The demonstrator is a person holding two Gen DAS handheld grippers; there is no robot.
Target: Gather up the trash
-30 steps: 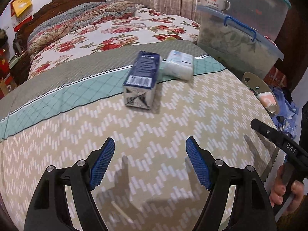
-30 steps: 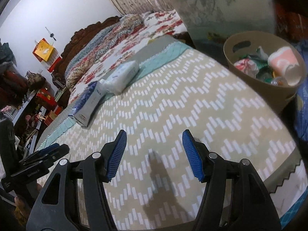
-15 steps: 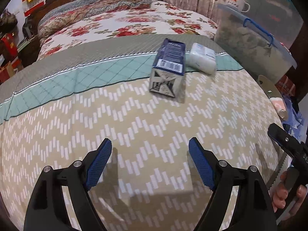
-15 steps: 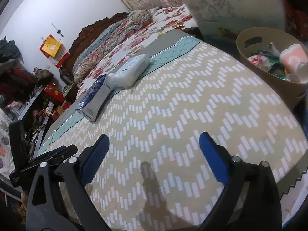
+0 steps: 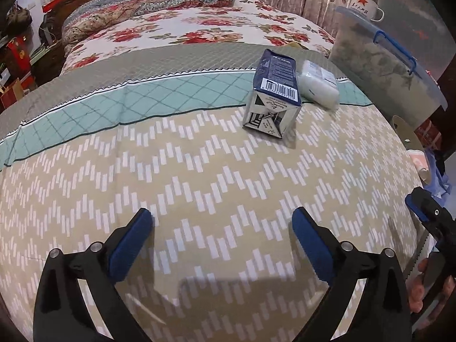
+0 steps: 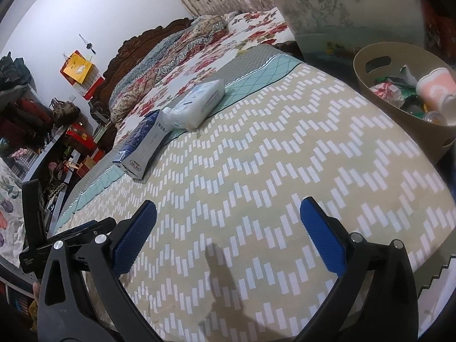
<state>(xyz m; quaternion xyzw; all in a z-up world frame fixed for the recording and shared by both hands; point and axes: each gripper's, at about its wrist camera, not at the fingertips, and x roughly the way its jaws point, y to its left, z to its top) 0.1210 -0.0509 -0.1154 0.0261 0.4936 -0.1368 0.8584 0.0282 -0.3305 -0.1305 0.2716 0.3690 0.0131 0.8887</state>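
carton (image 5: 273, 97): printed card | bedspread (image 5: 199, 176): matt woven cloth | basket (image 6: 399, 119): smooth plastic

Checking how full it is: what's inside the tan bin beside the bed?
The tan bin holds a pink-and-white cup, crumpled red-patterned paper and green wrappers. Anything underneath them is covered.

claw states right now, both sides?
Left claw: jaws opening, nothing between them, above the bedspread.
Right claw: jaws opening, wide, nothing between them.
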